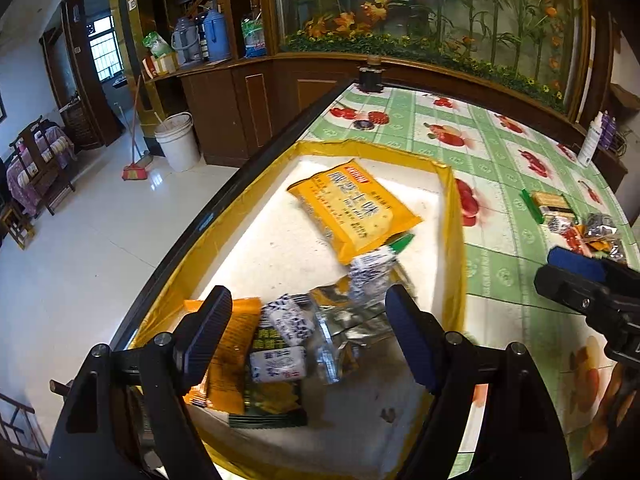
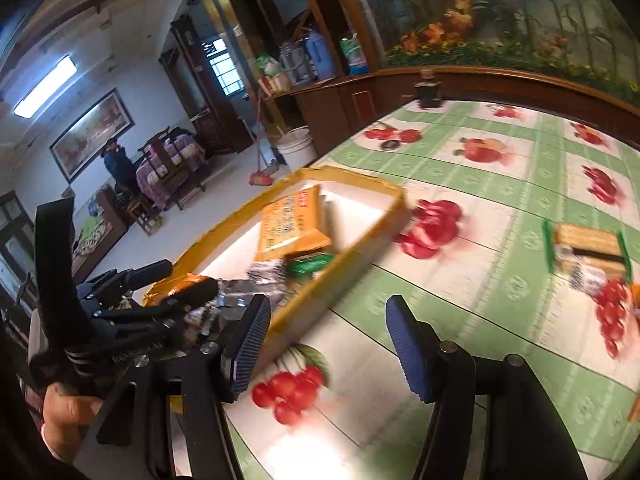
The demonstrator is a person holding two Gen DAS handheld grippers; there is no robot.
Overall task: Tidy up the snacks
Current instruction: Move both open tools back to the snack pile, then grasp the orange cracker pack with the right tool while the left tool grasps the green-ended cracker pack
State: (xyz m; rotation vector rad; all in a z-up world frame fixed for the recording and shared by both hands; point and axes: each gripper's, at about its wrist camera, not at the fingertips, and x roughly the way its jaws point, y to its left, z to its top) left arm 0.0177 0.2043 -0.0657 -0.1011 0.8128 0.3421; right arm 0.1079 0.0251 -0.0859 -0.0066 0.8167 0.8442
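A yellow-rimmed box point(image 1: 448, 184) point(image 2: 360, 248) sits on the fruit-print tablecloth by the table's left edge. Inside lie a large yellow packet point(image 1: 356, 208) point(image 2: 288, 224), small white-and-blue packets point(image 1: 280, 344), silver wrappers point(image 1: 348, 320) and an orange packet point(image 1: 236, 352). My left gripper point(image 1: 308, 336) hangs open over the near end of the box, its pads clear of the snacks. My right gripper point(image 2: 330, 348) is open over bare tablecloth just right of the box, holding nothing. Several loose snacks point(image 1: 560, 208) point(image 2: 588, 248) lie on the cloth at the right.
A dark jar point(image 1: 370, 76) point(image 2: 428, 92) stands at the table's far edge, and a white bottle point(image 1: 592, 140) at the far right. The table drops off to the left, where a white bucket point(image 1: 178, 142) and a broom stand. A person point(image 2: 116, 160) stands far back.
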